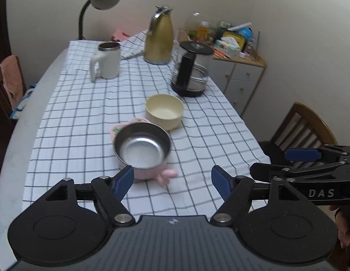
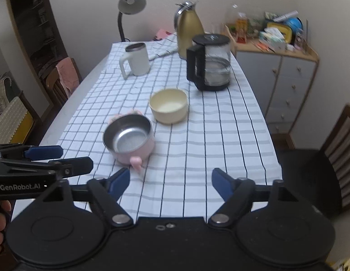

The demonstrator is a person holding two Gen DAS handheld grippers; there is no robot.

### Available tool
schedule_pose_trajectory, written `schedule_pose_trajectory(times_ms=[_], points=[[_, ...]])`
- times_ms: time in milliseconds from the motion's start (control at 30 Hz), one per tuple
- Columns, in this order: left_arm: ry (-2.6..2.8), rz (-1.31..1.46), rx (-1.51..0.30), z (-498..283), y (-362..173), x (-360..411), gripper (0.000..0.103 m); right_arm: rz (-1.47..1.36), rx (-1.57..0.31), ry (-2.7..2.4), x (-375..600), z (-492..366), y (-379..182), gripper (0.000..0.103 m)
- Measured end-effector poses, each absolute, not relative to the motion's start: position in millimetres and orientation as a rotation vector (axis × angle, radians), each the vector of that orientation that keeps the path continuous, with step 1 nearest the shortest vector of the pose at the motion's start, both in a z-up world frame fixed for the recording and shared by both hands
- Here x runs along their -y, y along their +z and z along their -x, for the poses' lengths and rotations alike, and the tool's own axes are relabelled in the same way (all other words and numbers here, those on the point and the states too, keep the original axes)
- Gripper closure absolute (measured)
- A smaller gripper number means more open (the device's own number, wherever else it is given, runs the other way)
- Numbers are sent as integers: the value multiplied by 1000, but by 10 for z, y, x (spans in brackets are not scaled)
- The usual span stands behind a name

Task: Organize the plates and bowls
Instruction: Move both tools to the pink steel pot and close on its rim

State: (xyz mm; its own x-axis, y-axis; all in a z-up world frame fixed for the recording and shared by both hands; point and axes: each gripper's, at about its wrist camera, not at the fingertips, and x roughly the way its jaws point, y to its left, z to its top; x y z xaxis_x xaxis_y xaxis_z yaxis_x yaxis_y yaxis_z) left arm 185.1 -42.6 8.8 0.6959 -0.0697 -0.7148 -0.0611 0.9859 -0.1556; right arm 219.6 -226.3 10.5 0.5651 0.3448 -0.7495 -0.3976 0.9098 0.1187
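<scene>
**Sitting side by side: two bowls, both tools empty**

Resting on the checked cloth [image 1: 84, 117] that covers the tabletop [image 1: 21, 135], a pink bowl with a steel lining [image 1: 142, 145] stands just beside a cream bowl [image 1: 164, 110], the cream one farther back. Behind them are a white mug [image 1: 106, 61], a gold jug [image 1: 159, 38] and a glass kettle [image 1: 190, 70]. Left tool [image 1: 172, 180] and right tool [image 2: 171, 180] are each spread wide above the near edge, nothing between their blue pads.
</scene>
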Motion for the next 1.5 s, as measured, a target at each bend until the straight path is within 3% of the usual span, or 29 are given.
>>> schedule_pose_trajectory(times_ms=[133, 733, 1000, 1200, 1400, 1467, 1500], points=[[61, 165, -798, -1999, 39, 282, 26, 93, -827, 464, 2097, -2379, 139, 0], [287, 153, -909, -2962, -756, -242, 26, 199, -875, 553, 1376, -3434, -373, 1], [316, 196, -984, -3169, -1117, -311, 26, 212, -989, 566, 1190, -3766, -758, 10], [323, 213, -1017, -3243, -1253, -316, 27, 222, -1050, 572, 1105, -3863, -987, 22], [297, 228, -1038, -3260, -1272, -295, 54, 230, -1085, 590, 1029, -3882, -1096, 36], [290, 231, -1046, -3260, -1266, -285, 70, 222, -1097, 595, 1016, -3884, -1112, 51], [290, 234, -1051, -3265, -1268, -285, 72, 218, -1102, 599, 1012, -3884, -1120, 55]])
